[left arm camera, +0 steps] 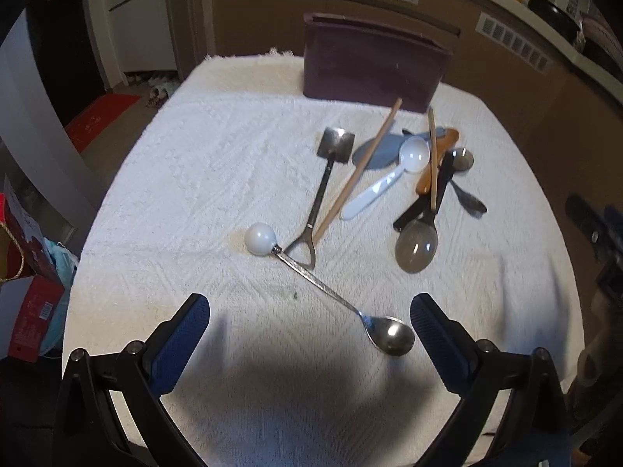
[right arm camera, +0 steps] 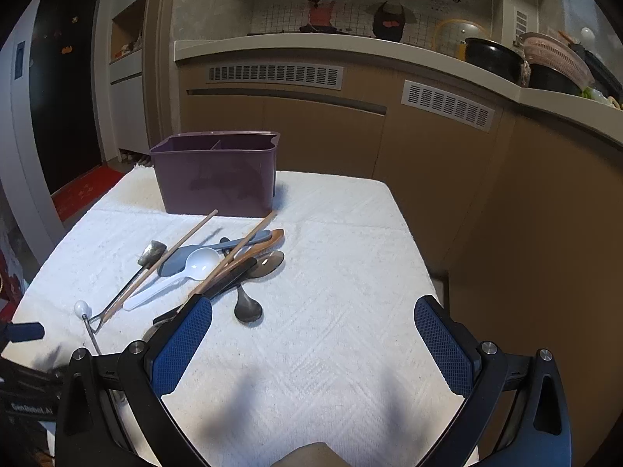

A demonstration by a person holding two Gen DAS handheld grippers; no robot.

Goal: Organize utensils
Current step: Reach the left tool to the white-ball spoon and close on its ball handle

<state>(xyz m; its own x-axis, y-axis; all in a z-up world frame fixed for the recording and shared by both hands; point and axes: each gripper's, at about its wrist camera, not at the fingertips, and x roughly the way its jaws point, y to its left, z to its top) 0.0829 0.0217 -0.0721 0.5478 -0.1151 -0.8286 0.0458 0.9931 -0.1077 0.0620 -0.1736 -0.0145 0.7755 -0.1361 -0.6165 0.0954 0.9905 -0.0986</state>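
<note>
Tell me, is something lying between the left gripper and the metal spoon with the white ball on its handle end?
Nothing visible does. The open left gripper hovers over bare white towel, and the metal spoon with the white ball has its bowl just inside the right finger. The other utensils lie farther back, near the purple plastic holder.

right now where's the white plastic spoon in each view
Left wrist: the white plastic spoon lies right of centre, between a wooden chopstick and the brown-handled utensils.
Right wrist: the spoon lies left of centre, in the utensil pile.
Shared landmark: the purple holder stands behind the pile in both.
</note>
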